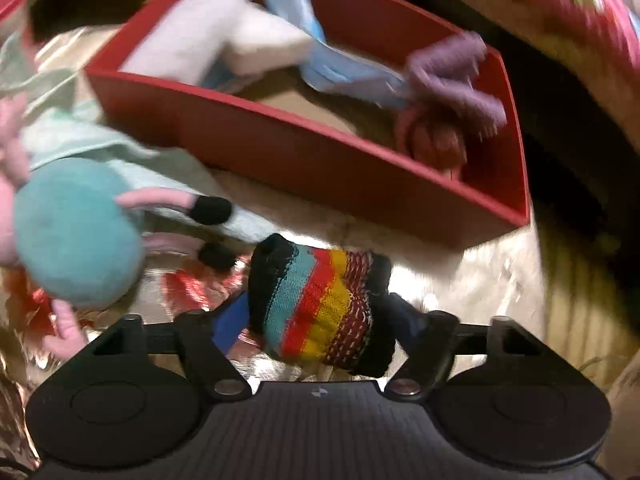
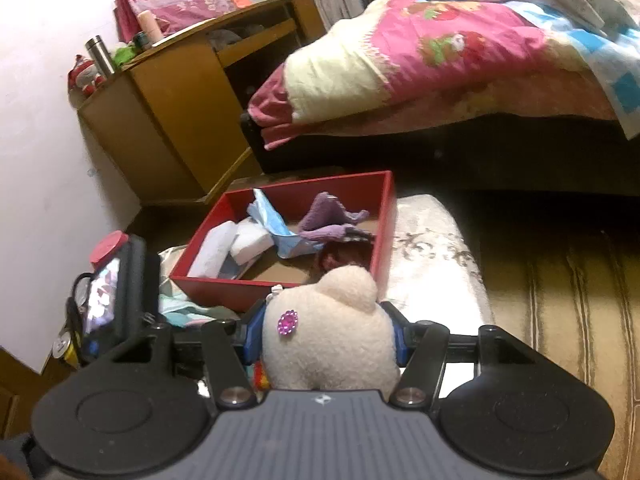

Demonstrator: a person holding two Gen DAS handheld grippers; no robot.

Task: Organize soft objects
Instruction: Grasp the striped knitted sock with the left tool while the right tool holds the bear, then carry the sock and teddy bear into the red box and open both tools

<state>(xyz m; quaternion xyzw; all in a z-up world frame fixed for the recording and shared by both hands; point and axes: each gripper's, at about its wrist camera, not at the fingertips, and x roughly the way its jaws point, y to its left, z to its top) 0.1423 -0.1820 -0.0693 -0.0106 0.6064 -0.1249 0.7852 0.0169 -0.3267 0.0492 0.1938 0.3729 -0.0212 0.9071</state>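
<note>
My left gripper [image 1: 320, 312] is shut on a striped knitted sock [image 1: 320, 304], black with teal, red and yellow bands, held just in front of the red box [image 1: 280, 152]. The box holds a white pad [image 1: 224, 40], blue cloth [image 1: 340, 72], a purple knitted piece [image 1: 456, 76] and a pink yarn ball [image 1: 432, 140]. A teal and pink plush toy [image 1: 76, 236] lies at the left. My right gripper [image 2: 324, 328] is shut on a cream fluffy plush [image 2: 332, 336] with a purple gem, held short of the red box [image 2: 280, 284].
A bed with a pink quilt [image 2: 440, 64] stands behind the box. A wooden desk [image 2: 172, 108] stands at the back left. A pale rug [image 2: 432, 264] lies under the box. The other gripper with its phone [image 2: 108, 300] shows at the left.
</note>
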